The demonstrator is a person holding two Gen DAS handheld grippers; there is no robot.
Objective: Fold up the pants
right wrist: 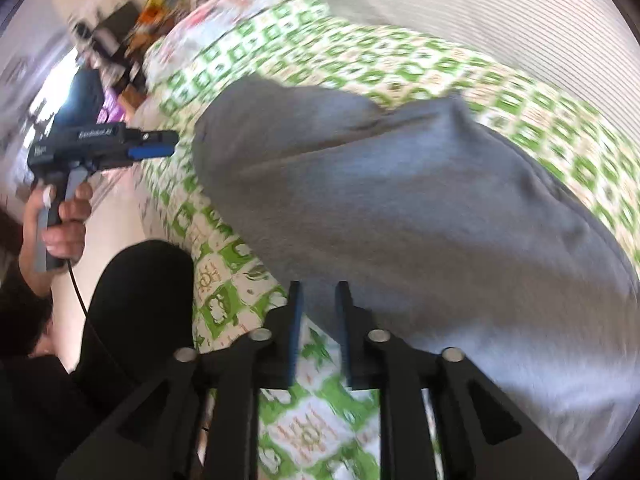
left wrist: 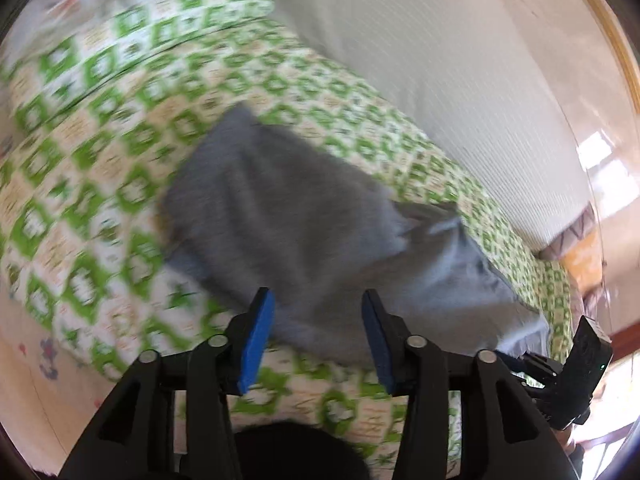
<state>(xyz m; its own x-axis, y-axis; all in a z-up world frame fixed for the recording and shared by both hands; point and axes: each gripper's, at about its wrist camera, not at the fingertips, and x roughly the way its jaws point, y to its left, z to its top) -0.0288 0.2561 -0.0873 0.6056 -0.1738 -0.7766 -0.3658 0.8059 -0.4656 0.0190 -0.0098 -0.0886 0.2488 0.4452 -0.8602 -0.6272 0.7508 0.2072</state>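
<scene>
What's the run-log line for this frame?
pants: grey, on bed | left tongs: open, empty | right tongs: open, empty

Grey pants (left wrist: 320, 220) laid on a green-patterned bed (left wrist: 100, 152)

The left hand-held gripper (left wrist: 318, 312) is seen with blue pads (left wrist: 256, 344) apart, nothing between them, above the near edge of the folded pants; the right hand-held gripper (left wrist: 576, 376) is glimpsed at right.
</scene>
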